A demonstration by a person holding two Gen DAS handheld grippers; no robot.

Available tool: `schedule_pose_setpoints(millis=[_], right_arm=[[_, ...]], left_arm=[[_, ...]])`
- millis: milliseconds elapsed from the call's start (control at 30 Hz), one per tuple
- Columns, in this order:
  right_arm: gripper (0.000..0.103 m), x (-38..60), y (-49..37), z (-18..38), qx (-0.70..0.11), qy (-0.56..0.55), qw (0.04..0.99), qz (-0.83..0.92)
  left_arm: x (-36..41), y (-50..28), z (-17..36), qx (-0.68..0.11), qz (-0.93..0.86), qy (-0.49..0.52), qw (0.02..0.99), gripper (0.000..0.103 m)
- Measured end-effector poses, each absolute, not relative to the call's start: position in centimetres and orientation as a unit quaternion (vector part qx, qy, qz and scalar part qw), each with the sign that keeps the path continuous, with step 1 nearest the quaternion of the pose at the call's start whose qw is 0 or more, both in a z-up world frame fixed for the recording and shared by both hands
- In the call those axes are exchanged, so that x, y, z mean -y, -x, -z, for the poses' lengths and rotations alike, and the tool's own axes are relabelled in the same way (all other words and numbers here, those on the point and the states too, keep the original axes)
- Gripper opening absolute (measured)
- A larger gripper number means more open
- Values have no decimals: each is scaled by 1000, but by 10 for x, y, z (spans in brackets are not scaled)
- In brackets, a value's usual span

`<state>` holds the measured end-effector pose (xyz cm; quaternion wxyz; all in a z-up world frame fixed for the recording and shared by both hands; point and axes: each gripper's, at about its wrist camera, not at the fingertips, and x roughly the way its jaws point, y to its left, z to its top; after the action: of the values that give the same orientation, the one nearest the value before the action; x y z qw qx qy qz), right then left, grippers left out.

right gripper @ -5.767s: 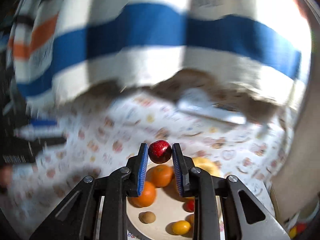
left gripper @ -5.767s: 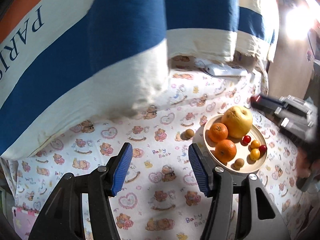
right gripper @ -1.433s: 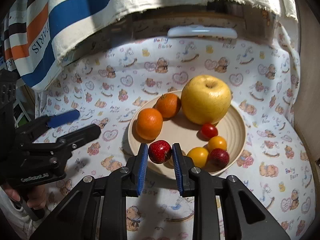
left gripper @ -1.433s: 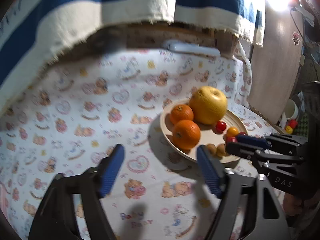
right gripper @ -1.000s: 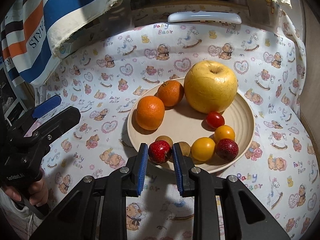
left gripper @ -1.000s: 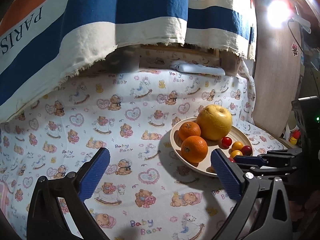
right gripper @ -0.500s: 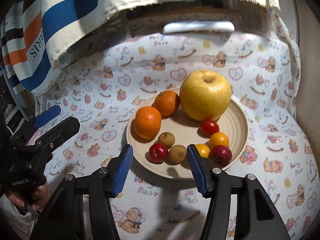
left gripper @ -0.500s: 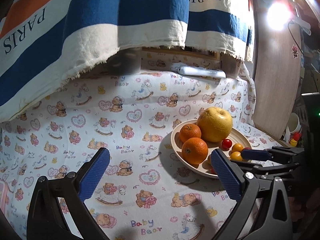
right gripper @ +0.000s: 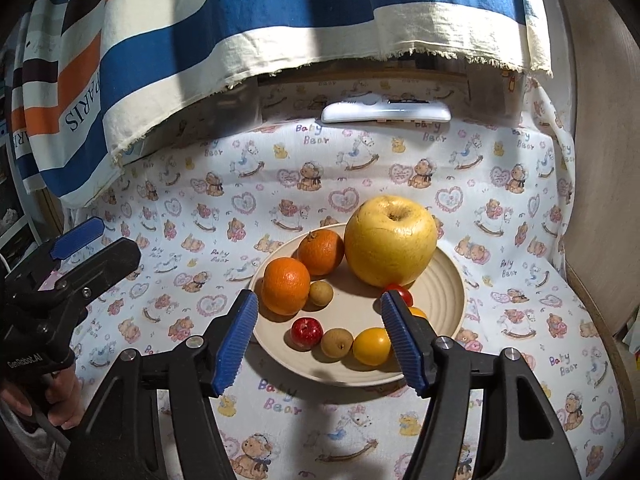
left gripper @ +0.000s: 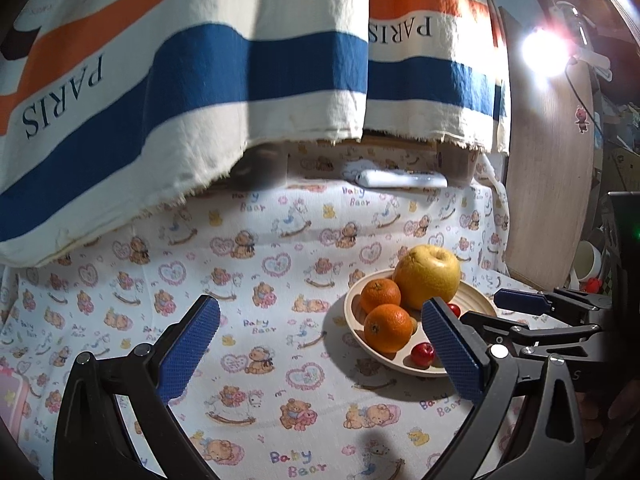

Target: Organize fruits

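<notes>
- right gripper (right gripper: 320, 340) hangs over the near edge of the plate (right gripper: 452, 280), jaws spreading apart right now, nothing pinched in them
- the small red fruit (right gripper: 306, 331) sits on the plate between and just past its blue pads (right gripper: 236, 340), clear of both, resting on its own
- right next to it, on the side of the right-hand pad, a little brown fruit (right gripper: 337, 343) and then a yellow one (right gripper: 372, 346), all three in a row along the plate's near rim
- further ahead of the jaws: two oranges, the nearer orange (right gripper: 286, 286) and the one behind (right gripper: 321, 251), another brown fruit (right gripper: 321, 293) tucked by them, and the big yellow apple (right gripper: 390, 240) at the back
- a cherry tomato (right gripper: 402, 294) peeks out just behind the right-hand pad, partly hidden
- left gripper (left gripper: 320, 350) is wide open, holding nothing, hovering over the teddy bear cloth (left gripper: 260, 280) with the plate off by its right-hand finger
- from the right gripper's camera, the left one shows up well off to the left, a hand (right gripper: 60, 396) wrapped around its handle
- striped PARIS towel (right gripper: 240, 20) hangs way ahead of both, with a white remote (right gripper: 386, 113) lying under its edge
</notes>
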<state>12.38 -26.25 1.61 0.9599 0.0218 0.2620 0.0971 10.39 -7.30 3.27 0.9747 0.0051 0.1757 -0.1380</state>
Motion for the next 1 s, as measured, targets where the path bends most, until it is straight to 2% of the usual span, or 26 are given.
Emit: schedule_pose_setpoints(millis=[133,267,367,400,433,667,1000], right_arm=[[84,265,-117,-21,-231,-24,968,-89],[86,263,-109,-27,-200,-17,976,-80],[94,261,-105,-29,-183,-8,980,-74],[101,261,-104,-29,-177,-6,982,-71],[103,260,-102,-30,-169,-4,983,-68],[103,259,-97,-31,-142,6,988,-51],[103,263,-100,-26,-129,9,991,-41]], left_arm=[[71,-100,-38,-161,117,-2,980,102],[66,-96,-41,-150,110,4,982,102],[62,-91,-40,-142,101,3,985,102],[60,-90,-40,-141,99,6,985,102],[58,-90,-39,-140,97,9,985,102],[40,-91,-31,-134,70,25,988,102],[46,-88,-25,-111,54,-7,992,102]])
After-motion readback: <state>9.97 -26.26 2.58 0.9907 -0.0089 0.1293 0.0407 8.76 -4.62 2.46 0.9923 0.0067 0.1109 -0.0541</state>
